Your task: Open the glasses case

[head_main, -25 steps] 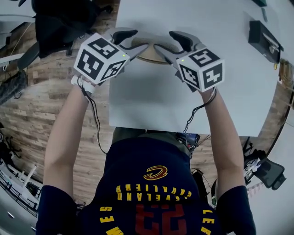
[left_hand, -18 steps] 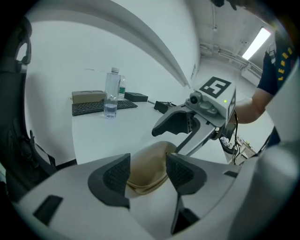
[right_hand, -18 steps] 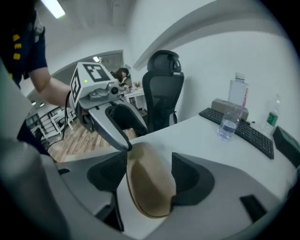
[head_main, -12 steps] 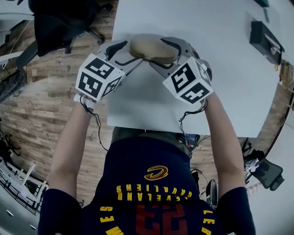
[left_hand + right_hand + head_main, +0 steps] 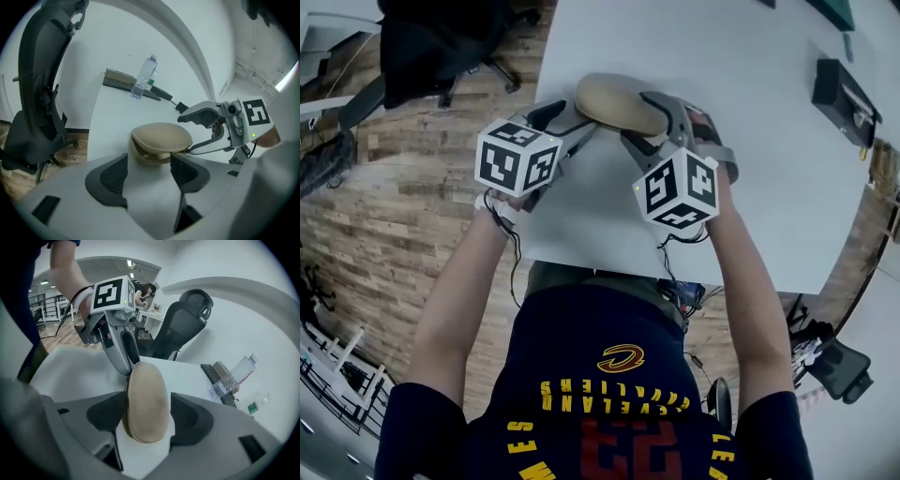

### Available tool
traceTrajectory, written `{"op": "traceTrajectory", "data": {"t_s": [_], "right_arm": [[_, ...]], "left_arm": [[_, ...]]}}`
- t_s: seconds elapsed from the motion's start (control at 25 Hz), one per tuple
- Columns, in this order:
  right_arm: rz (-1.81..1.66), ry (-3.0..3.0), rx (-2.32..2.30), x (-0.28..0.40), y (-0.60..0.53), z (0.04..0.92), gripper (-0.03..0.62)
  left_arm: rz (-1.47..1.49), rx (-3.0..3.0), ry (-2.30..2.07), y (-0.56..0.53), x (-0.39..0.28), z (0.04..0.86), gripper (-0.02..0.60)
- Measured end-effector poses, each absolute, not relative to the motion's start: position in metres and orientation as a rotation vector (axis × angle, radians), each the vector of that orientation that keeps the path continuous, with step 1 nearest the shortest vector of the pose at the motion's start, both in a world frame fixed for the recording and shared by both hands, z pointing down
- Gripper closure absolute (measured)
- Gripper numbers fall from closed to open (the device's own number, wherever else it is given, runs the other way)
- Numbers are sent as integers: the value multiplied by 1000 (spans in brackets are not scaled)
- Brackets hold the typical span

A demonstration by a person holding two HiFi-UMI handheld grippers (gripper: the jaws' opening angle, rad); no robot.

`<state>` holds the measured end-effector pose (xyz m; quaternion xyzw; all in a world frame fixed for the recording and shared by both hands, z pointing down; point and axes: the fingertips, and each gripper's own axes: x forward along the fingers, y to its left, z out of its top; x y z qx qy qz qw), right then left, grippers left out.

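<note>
Opening out, both sets of jaws. left gripper [image 5: 147,168] stands wide apart with nothing between its pads. The glasses case [image 5: 619,101] lies just ahead of its tips. /K

And the other one? /M

right gripper [image 5: 147,416] is spread wide too. One end of the case sits between its pads, but they aren't pressing on it. /K

What's different from a second ago? /M

Back then only a thin edge of the case showed between the tips. Both marker cubes have rolled since, and the case now lies flat on the table [image 5: 750,169], dome side up. /K

Open yet? /M

No, the lid looks down. From the left gripper view the seam shows at the near end, maybe with a slight gap, I can't say. My read: they let go to re-grip, one gripper to pin the base and one to lift the lid. /K

Room to work? /M

The case sits near the table's left edge, with wood floor [image 5: 412,225] and an office chair [image 5: 431,47] beyond it. I'd swing the lid toward the middle of the table, not that way. The top is bare to the right and on the far side. A black box [image 5: 839,89] is well apart at the right edge. The bottle [image 5: 144,77] and keyboard [image 5: 126,82] are well behind the case. The tight spot is the grippers themselves, whose tips are near each other at the two ends of the case. /K
</note>
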<state>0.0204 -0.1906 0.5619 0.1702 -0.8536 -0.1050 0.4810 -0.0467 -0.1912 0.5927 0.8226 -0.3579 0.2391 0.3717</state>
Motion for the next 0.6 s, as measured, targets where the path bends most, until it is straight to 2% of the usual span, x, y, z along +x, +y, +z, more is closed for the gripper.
{"op": "traceTrajectory", "data": {"t_s": [0.6], "right_arm": [[-298,-2101,563,31,-204,545,290]], "left_arm": [[554,2035,-930,-197,-35,605,341]]}}
